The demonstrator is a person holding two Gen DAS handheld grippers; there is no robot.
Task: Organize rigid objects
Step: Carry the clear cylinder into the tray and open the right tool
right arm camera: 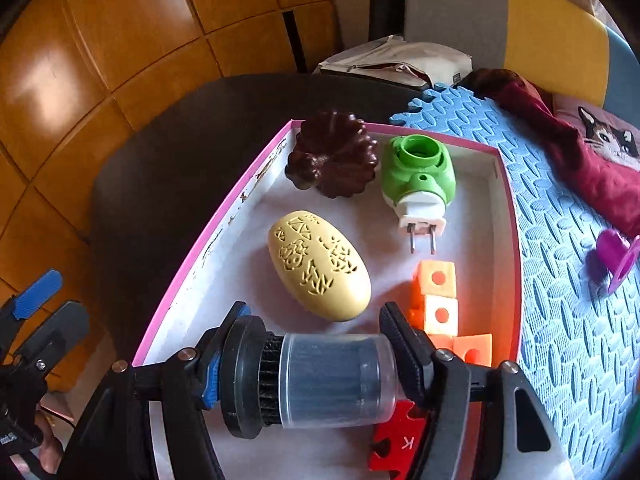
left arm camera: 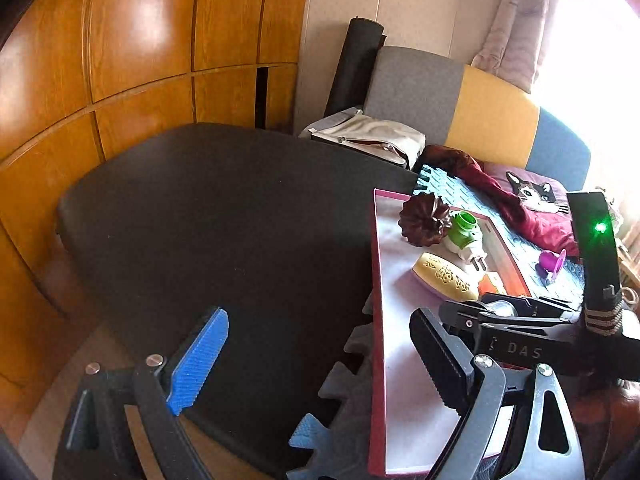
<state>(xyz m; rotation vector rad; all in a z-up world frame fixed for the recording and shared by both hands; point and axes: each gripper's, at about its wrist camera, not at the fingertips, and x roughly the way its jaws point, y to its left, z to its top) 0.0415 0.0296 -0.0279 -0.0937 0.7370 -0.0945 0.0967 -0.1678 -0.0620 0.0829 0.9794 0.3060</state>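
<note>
My right gripper [right arm camera: 316, 340] is shut on a clear plastic jar with a black ribbed cap [right arm camera: 332, 380], held sideways just over the near end of a pink-rimmed white box [right arm camera: 200, 256]. In the box lie a brown fluted mould [right arm camera: 332, 156], a green plug-in device [right arm camera: 418, 176], a yellow carved egg shape [right arm camera: 320, 264], orange cubes [right arm camera: 438, 300] and a red block [right arm camera: 400, 444]. My left gripper [left arm camera: 316, 360] stands open and empty, left of the box [left arm camera: 376, 280], over the dark table [left arm camera: 224, 220]. The left wrist view shows the right gripper [left arm camera: 520, 320] at the box's near right.
A blue foam mat [right arm camera: 560, 240] lies right of the box with a purple plastic piece [right arm camera: 616, 256] on it. A dark red cloth [right arm camera: 580, 160] and a cat cushion [right arm camera: 608, 136] sit behind. Wooden cupboard doors [left arm camera: 140, 60] line the left. A grey foam mat [left arm camera: 344, 392] sticks out under the box.
</note>
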